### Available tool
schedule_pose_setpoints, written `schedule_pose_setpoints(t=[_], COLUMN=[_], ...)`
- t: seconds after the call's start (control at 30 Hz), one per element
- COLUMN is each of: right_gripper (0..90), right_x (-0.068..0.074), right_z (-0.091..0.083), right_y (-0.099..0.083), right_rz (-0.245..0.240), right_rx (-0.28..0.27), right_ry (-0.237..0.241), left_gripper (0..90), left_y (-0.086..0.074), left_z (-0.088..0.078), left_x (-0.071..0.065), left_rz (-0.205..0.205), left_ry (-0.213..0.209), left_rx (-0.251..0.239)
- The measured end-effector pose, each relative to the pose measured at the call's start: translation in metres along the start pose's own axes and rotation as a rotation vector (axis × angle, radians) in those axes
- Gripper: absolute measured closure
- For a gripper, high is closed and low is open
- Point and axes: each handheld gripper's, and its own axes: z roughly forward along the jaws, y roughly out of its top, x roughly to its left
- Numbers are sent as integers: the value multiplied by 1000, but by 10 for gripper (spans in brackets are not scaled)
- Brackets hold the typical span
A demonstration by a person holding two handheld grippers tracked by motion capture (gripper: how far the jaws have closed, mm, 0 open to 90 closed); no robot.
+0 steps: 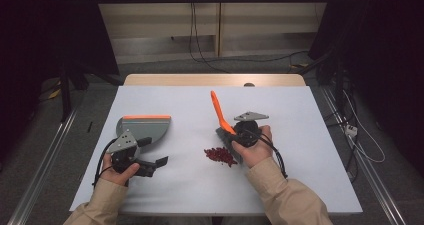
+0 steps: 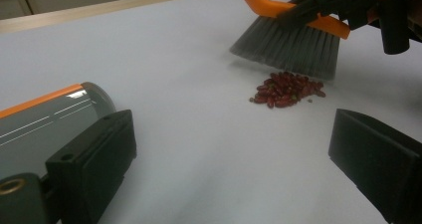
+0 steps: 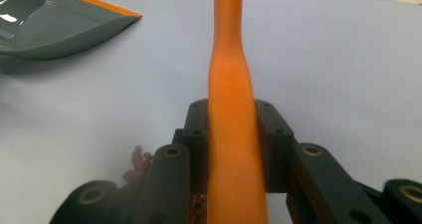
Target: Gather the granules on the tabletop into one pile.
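High view first: I have the right gripper [image 1: 231, 135] pinching the orange handle of the brush [image 1: 218, 111], its bristles down just beside the pile of red beans [image 1: 220, 155] near the middle of the desk [image 1: 300, 135]. From the right gripper view, the fingers [image 3: 271, 134] press on either side of the handle, so my hold looks firm.

My left gripper [image 1: 156, 165] sits near the front left of the desk with its fingers [image 2: 94, 159] spread and nothing between them. The grey dustpan [image 1: 145, 127] with the orange lip lies flat just behind it, untouched and well apart from the beans.

I judge the job barely past its start: the beans look gathered into one heap, but none are in the dustpan. What is left, as I read it, is to pick up the dustpan, bring it beside the pile, and sweep the beans in.
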Motion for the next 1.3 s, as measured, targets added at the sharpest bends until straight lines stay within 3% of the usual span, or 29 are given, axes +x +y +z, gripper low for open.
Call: schedule_pose_setpoints(t=[0.1,0.23,0.4,0.73,0.8,1.07,1.3], right_gripper=[714,714,714,714,714,714,714], right_x=[-4,-16,-30,-39,-39,-40,-41], right_z=[-4,-12,-21,-24,-23,-24,-24], right_y=[0,-2,-4,-11,-12,-13,-15], right_rz=[7,28,60,67,71,79,80], right_rx=[-13,-29,-55,-73,-66,-79,-74], right_ry=[10,23,26,39,41,40,34], left_gripper=[47,50,63,159,175,225,268], left_y=[2,2,-1,-16,-19,-26,-27], left_z=[-7,-15,-22,-30,-30,-28,-20], left_x=[4,11,18,30,32,39,42], left_rz=[-25,-70,-86,-173,-175,-208,-210], left_ry=[15,69,136,281,308,324,342], left_rx=[-4,17,49,136,153,179,225])
